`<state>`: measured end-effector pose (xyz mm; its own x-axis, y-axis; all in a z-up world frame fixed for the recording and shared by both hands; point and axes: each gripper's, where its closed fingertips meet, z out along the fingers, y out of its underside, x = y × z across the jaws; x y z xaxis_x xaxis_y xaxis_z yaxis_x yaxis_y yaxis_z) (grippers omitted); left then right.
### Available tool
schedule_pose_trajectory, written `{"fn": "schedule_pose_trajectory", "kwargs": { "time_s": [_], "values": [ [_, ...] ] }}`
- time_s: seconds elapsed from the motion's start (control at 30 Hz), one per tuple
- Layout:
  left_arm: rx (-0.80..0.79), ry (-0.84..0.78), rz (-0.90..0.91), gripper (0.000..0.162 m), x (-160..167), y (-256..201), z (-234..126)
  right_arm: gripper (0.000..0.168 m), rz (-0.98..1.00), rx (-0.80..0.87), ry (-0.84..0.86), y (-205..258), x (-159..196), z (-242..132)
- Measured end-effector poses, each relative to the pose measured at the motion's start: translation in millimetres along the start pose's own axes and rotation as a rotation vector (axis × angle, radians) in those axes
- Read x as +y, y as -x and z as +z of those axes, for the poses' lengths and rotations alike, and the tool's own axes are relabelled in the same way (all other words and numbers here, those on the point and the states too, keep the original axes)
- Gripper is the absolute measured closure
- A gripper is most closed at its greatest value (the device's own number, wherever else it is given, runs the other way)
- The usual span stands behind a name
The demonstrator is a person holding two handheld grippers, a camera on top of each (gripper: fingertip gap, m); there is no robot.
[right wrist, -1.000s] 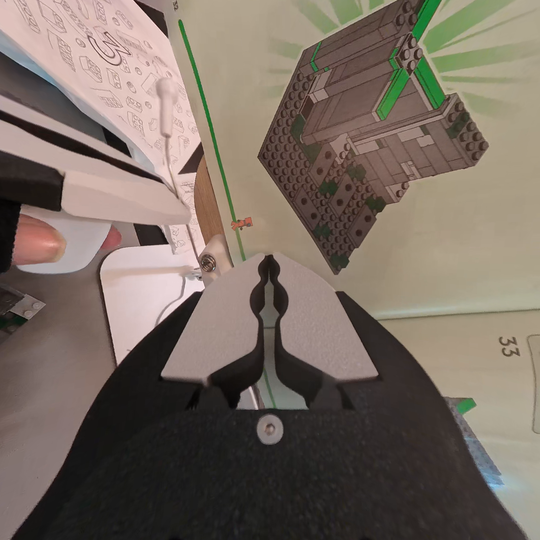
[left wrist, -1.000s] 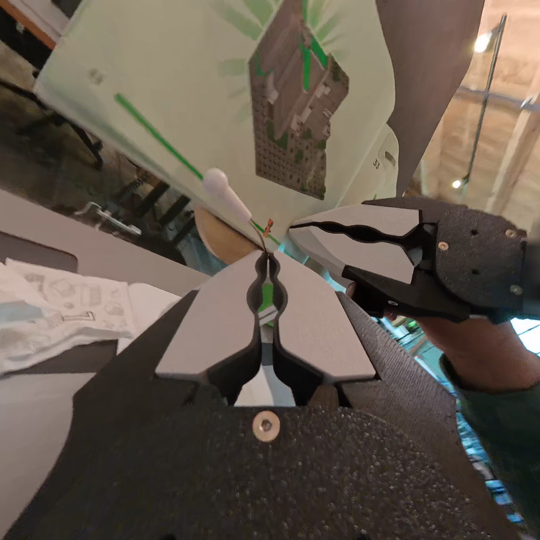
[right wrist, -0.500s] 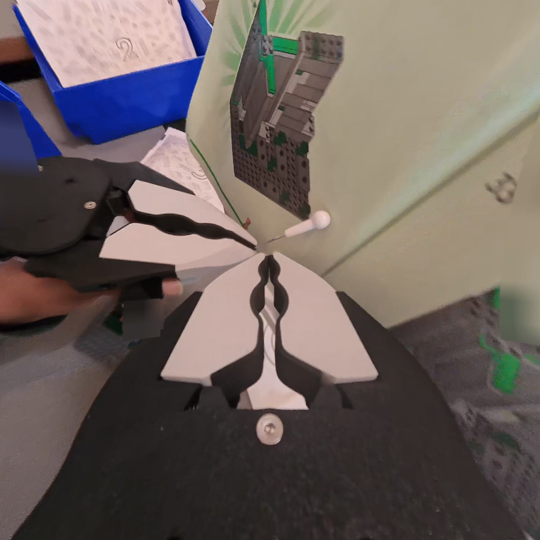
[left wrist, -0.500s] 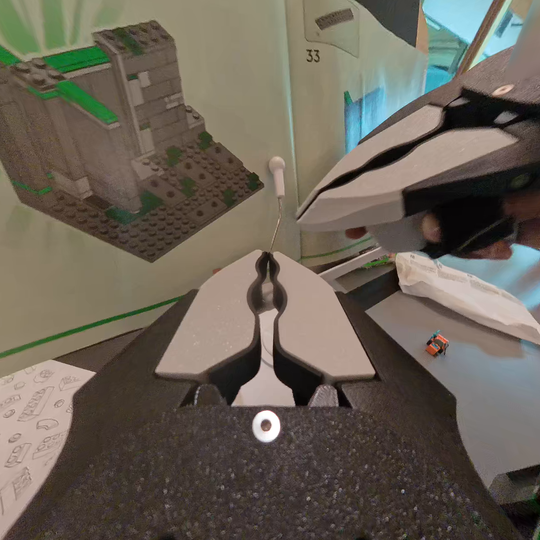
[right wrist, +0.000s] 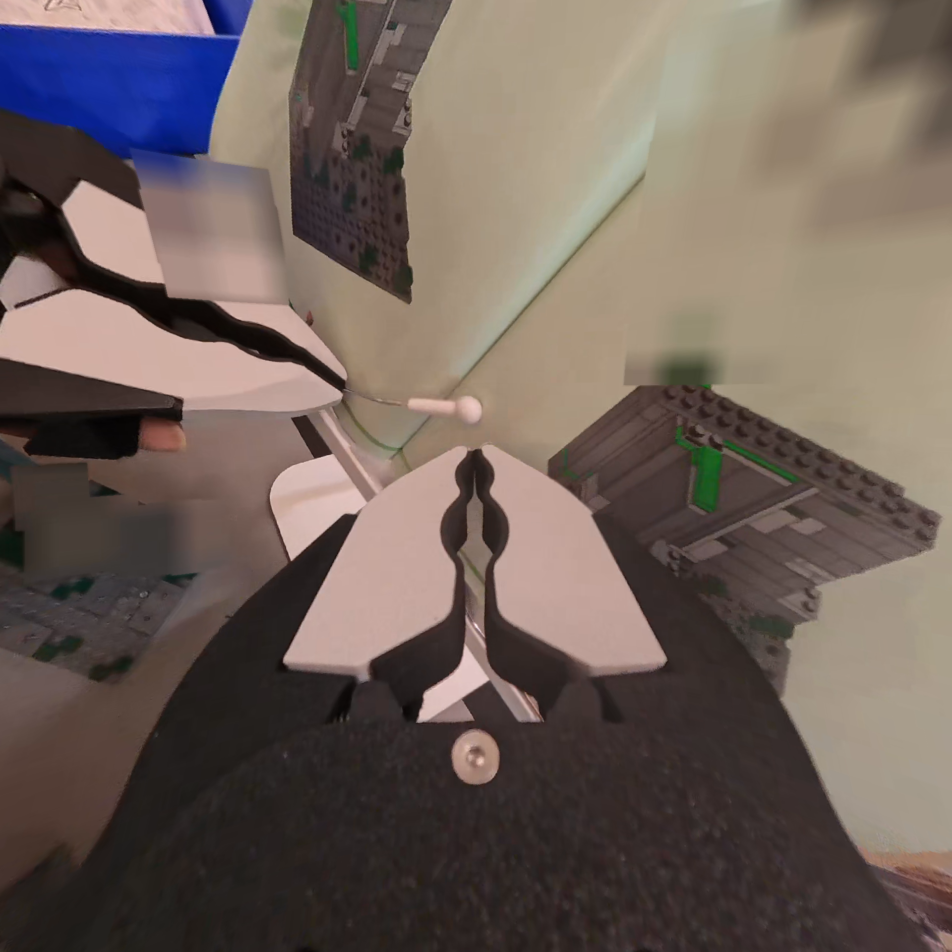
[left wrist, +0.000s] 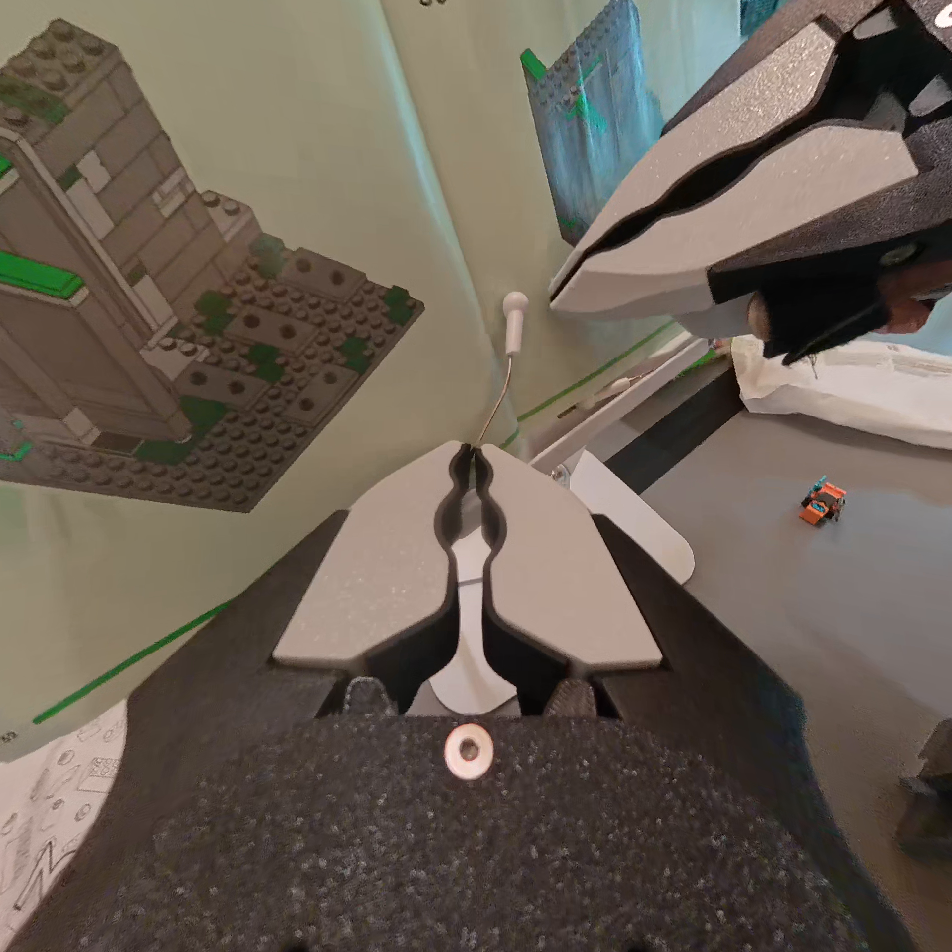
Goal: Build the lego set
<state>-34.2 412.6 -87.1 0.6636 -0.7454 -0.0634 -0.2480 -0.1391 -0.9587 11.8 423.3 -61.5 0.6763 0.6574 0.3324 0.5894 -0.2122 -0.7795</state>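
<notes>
Looked like they were mid page-check, not building: left claw (left wrist: pixel 473 449) was clenched on the thin wire of a white-tipped stand arm (left wrist: pixel 514 319) against the booklet (left wrist: pixel 319 154) right ahead, right claw (right wrist: pixel 474 452) pinched empty just beside it, so next I'd guess bricks get fetched.

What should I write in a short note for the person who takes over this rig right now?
Left gripper: shut on the thin wire of the page-holder arm, whose white tip rests near the fold of the instruction booklet.
Right gripper: shut, holding nothing, close to the booklet.
Things: the booklet stands open on the white stand; a small orange lego piece lies on the grey table.
Done: the booklet is open at a build page.
Left: release the wire, then continue building.
</notes>
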Motion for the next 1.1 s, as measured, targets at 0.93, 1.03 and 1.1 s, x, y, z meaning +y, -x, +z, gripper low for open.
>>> {"fn": "schedule_pose_trajectory", "kwargs": {
  "time_s": [0.93, 1.03, 1.1],
  "values": [
    [-0.189, -0.291, -0.003, 0.162, 16, -25, -149, 0.166, 0.197, 0.156, -0.536, 62, -5, -141],
    [-0.274, -0.306, -0.048, 0.162, 11, -13, -157, 0.168, 0.262, 0.288, -0.536, 78, 20, -163],
    [-0.318, -0.31, -0.061, 0.162, 3, -7, -159, 0.168, 0.321, 0.293, -0.52, 90, 29, -167]
  ]
}}
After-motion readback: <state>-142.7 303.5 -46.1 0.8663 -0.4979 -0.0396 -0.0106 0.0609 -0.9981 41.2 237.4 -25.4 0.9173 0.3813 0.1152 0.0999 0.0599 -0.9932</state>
